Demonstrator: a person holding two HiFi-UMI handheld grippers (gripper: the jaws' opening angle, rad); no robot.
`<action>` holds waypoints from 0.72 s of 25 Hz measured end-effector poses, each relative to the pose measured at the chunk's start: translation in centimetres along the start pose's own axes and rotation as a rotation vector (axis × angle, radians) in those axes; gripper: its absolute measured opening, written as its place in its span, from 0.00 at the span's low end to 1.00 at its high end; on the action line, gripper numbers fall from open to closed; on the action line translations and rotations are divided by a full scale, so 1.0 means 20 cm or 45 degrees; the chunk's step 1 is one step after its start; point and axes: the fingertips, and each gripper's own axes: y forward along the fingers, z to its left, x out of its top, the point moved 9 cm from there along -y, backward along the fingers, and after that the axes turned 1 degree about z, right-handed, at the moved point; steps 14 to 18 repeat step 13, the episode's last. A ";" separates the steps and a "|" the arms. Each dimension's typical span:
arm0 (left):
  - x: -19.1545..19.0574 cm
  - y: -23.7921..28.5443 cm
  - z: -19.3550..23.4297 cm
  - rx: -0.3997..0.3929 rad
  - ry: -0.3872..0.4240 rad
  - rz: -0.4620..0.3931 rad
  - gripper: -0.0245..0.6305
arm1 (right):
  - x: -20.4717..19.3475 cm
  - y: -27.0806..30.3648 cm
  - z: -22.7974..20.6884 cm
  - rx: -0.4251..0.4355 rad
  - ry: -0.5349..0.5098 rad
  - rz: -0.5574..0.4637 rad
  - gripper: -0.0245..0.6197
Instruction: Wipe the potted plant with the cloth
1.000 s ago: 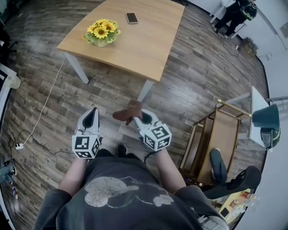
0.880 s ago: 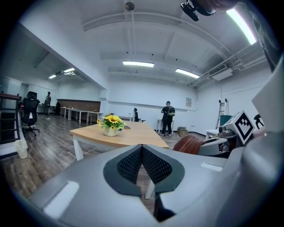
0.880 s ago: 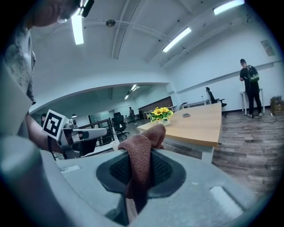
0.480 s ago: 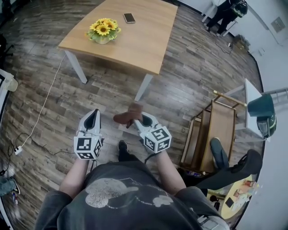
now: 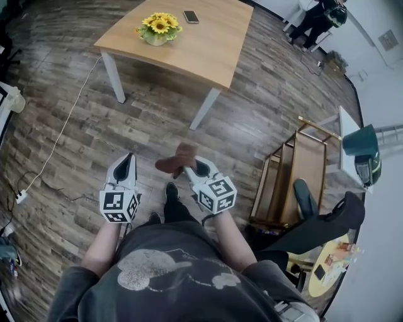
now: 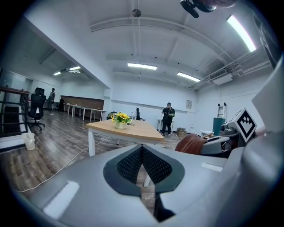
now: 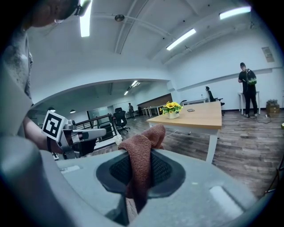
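The potted plant (image 5: 158, 28), yellow flowers in a pale pot, stands on a wooden table (image 5: 208, 47) far ahead; it shows too as the potted plant (image 6: 120, 119) and the potted plant (image 7: 171, 109). My right gripper (image 5: 191, 168) is shut on a brown cloth (image 5: 177, 161), which sticks up between the pads as the cloth (image 7: 142, 150). My left gripper (image 5: 124, 167) is shut with nothing in it, held beside the right one over the floor. Both are well short of the table.
A phone (image 5: 191, 17) lies on the table behind the plant. A wooden rack (image 5: 296, 182) stands to the right, a white cable (image 5: 60, 151) runs across the plank floor at left. A person (image 5: 318, 16) stands at the far right.
Both grippers have travelled over the floor with the person, and the table with the plant has drifted up and away in the head view. The cloth stays in the right gripper.
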 end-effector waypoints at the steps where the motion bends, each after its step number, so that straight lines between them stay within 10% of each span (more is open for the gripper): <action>1: -0.01 -0.03 0.00 0.002 -0.004 0.005 0.07 | -0.02 -0.01 0.03 0.001 0.001 0.006 0.11; 18: -0.12 -0.28 0.03 -0.008 -0.027 0.010 0.07 | -0.13 -0.11 0.25 -0.011 -0.019 0.007 0.11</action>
